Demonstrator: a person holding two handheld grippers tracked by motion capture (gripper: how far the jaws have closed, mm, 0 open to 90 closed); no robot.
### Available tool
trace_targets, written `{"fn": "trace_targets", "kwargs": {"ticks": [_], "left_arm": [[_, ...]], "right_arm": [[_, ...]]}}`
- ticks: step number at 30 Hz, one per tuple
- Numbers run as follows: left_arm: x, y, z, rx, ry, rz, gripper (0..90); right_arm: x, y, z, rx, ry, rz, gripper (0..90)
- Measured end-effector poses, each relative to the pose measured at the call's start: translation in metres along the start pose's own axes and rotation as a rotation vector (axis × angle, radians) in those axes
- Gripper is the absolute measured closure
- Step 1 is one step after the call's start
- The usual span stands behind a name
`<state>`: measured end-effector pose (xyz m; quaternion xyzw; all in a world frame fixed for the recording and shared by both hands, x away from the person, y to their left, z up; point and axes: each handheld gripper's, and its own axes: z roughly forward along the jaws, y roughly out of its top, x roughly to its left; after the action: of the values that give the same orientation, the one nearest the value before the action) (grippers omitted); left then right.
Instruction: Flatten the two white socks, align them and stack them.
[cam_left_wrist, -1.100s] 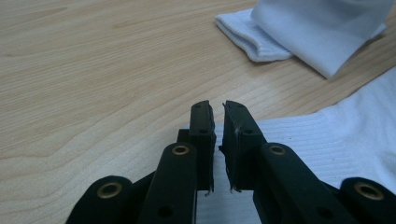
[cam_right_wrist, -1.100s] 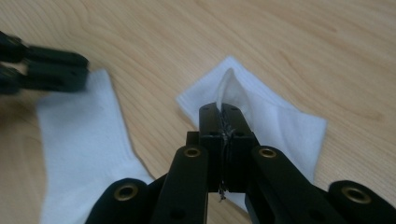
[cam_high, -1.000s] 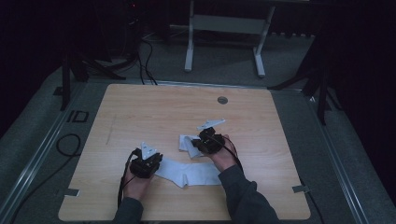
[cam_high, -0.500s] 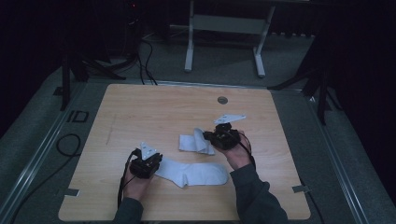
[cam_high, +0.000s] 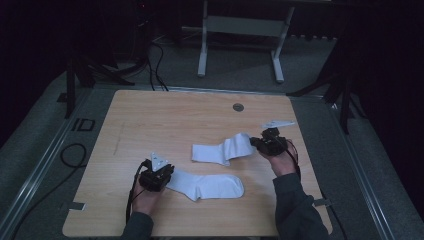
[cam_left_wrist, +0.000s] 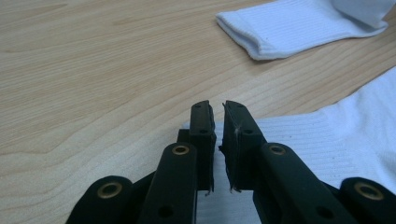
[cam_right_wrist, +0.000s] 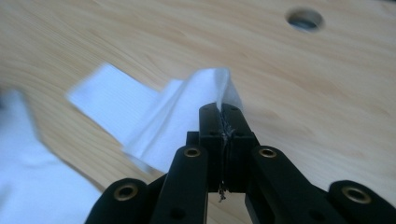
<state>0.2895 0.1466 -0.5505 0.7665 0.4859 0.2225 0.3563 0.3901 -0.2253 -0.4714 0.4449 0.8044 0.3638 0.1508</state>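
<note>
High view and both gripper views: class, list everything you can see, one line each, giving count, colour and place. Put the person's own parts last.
Table: one, light wood, centre of the high view.
Hole: one, round, grey, far side of the table, right of centre.
Near sock: one, white, flat on the table's near half, its cuff end at the left gripper.
Far sock: one, white, right of centre, one end lifted by the right gripper.
Frame: one, pale grey, on the floor beyond the table.
Cables: several, black, on the floor at far left.
Left gripper: one, black, near left, jaws slightly apart over the near sock's cuff.
Right gripper: one, black, right side, shut on the far sock.
Hands: two, entering from the near edge.
</note>
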Motion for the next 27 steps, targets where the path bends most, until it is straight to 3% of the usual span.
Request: {"fn": "trace_targets", "kwargs": {"ticks": [2, 6, 7, 10, 13, 20, 22, 24, 25, 27], "left_arm": [[0.000, 0.000, 0.000, 0.002, 0.000, -0.002, 81.9], [0.000, 0.000, 0.000, 0.002, 0.001, -0.002, 81.9], [0.000, 0.000, 0.000, 0.002, 0.002, -0.002, 81.9], [0.001, 0.000, 0.000, 0.001, 0.003, -0.004, 81.9], [0.001, 0.000, 0.000, 0.000, 0.004, -0.007, 81.9], [0.003, 0.000, -0.002, -0.004, 0.007, -0.010, 81.9], [0.004, 0.000, -0.001, -0.004, 0.008, -0.012, 81.9], [0.004, 0.000, -0.001, -0.004, 0.009, -0.012, 81.9], [0.004, 0.000, -0.001, -0.005, 0.009, -0.013, 81.9], [0.004, 0.000, -0.001, -0.004, 0.009, -0.014, 81.9]], "right_arm": [[-0.013, -0.011, 0.003, 0.038, -0.023, 0.015, 88.3], [-0.022, -0.020, 0.007, 0.075, -0.047, 0.018, 87.7], [-0.025, -0.024, 0.011, 0.113, -0.096, -0.011, 82.3], [-0.022, -0.025, 0.010, 0.111, -0.167, -0.052, 73.9], [-0.017, -0.023, 0.009, 0.093, -0.178, -0.078, 72.1], [-0.001, -0.024, 0.031, 0.144, -0.109, -0.132, 81.2], [0.006, -0.024, 0.037, 0.133, -0.054, -0.136, 82.1], [0.010, -0.022, 0.040, 0.128, -0.037, -0.146, 82.2], [0.022, -0.017, 0.047, 0.120, 0.013, -0.184, 82.1], [0.033, -0.010, 0.054, 0.111, 0.048, -0.216, 81.5]]}}
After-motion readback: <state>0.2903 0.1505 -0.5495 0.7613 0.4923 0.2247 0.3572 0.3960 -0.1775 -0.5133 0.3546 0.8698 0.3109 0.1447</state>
